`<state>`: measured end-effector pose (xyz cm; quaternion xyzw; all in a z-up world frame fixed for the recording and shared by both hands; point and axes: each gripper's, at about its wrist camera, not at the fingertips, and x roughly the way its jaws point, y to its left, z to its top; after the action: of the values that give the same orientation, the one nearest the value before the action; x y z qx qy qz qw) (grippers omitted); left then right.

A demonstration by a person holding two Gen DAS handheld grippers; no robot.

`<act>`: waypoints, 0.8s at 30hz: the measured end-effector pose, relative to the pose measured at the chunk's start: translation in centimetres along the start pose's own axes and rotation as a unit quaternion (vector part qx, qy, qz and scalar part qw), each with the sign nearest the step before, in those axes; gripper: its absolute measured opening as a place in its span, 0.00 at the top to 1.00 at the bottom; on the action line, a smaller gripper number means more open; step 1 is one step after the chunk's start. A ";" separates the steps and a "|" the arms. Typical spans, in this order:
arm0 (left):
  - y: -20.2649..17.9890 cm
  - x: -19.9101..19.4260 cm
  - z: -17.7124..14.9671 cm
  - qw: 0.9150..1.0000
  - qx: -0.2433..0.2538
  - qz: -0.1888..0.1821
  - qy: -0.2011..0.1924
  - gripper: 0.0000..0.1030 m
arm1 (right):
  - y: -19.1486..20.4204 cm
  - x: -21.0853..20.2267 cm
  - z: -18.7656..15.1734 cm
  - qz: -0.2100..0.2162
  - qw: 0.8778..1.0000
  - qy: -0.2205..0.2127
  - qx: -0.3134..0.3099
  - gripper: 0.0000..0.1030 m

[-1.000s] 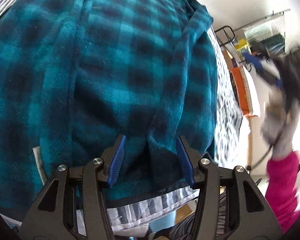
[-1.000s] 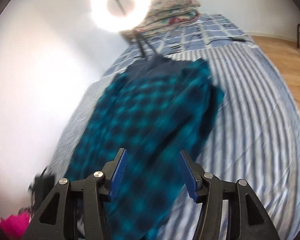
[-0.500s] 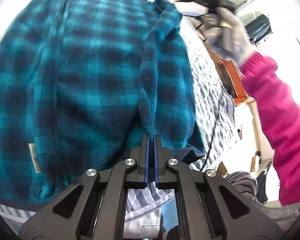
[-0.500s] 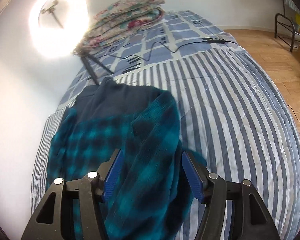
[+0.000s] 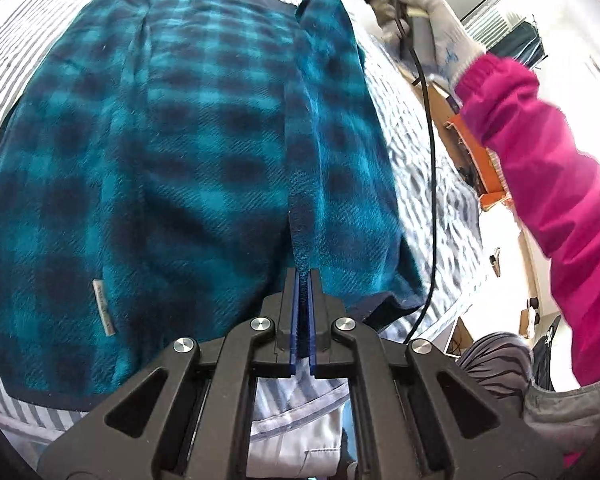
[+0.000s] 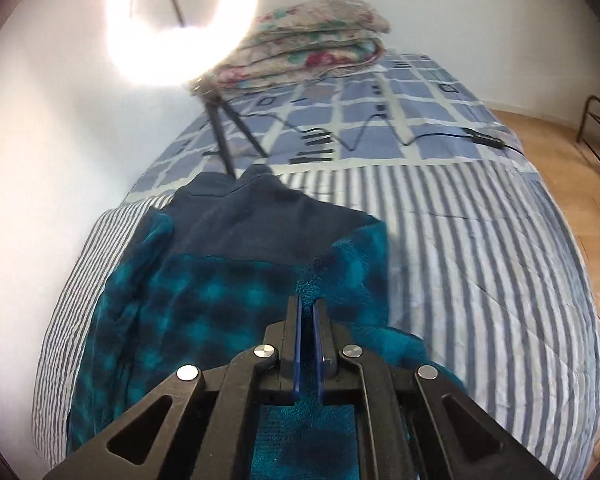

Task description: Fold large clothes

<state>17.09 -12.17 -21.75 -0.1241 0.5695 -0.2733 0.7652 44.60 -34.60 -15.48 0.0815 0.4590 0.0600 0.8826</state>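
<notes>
Fleece jacket (image 5: 188, 152) edge pinched by left gripper (image 5: 302, 280) and, just closed, right gripper (image 6: 308, 312); next, carry toward nine o'clock.

The left gripper (image 5: 302, 276) and right gripper (image 6: 307, 304) each pinch fleece between just-closed jaws; a gloved hand (image 5: 424, 4) holds the right one.
</notes>
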 end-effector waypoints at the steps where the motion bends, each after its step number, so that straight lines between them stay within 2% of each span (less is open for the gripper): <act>1: 0.1 0.2 -0.1 1.000 -0.001 0.003 0.003 0.99 | 0.7 1.1 0.0 0.001 1.000 0.007 -0.005 0.98; 3: 0.5 0.7 -0.4 1.000 -0.009 0.012 0.013 0.99 | 1.7 3.5 -0.4 0.010 1.000 0.023 -0.015 0.97; 4: 0.7 1.0 -0.5 1.000 -0.013 0.015 0.016 0.99 | 2.2 5.2 -0.8 0.015 0.999 0.041 -0.020 0.93; 7: 0.6 1.5 -0.6 0.999 -0.005 0.033 0.019 0.99 | 3.2 8.7 -2.1 -0.010 0.996 0.088 -0.031 0.67; 10: 0.7 1.6 -0.7 0.999 -0.003 0.033 0.022 0.99 | 3.1 7.5 -2.6 -0.010 0.996 0.085 -0.031 0.67; 12: 0.7 1.5 -0.6 0.999 -0.004 0.026 0.024 0.99 | 2.6 4.4 -2.5 0.019 0.997 0.069 -0.015 0.64; 15: 0.7 0.7 -0.5 0.999 -0.011 0.028 0.018 0.98 | 1.9 -1.8 -2.9 0.039 0.999 0.028 -0.007 0.56; 16: 0.8 0.2 -0.4 0.999 -0.013 0.026 0.017 0.92 | 1.7 -4.5 -3.3 0.048 0.999 0.014 -0.002 0.55; 17: 0.7 -0.7 -0.4 1.000 -0.015 0.020 0.009 0.87 | 1.5 -6.3 -3.6 0.054 0.999 0.006 0.001 0.55; 20: 0.3 -3.7 -0.3 1.000 -0.006 0.005 -0.022 0.86 | 1.2 -14.0 -5.4 0.074 0.997 -0.029 0.011 0.52; 24: 0.5 -9.9 -0.7 0.998 -0.008 -0.009 -0.069 0.86 | 1.6 -24.4 -9.0 0.106 0.992 -0.068 0.030 0.52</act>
<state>14.57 -6.11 -14.27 -0.1542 0.5165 -0.2663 0.7990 23.20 -36.62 -0.69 0.1597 0.3887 0.1335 0.8975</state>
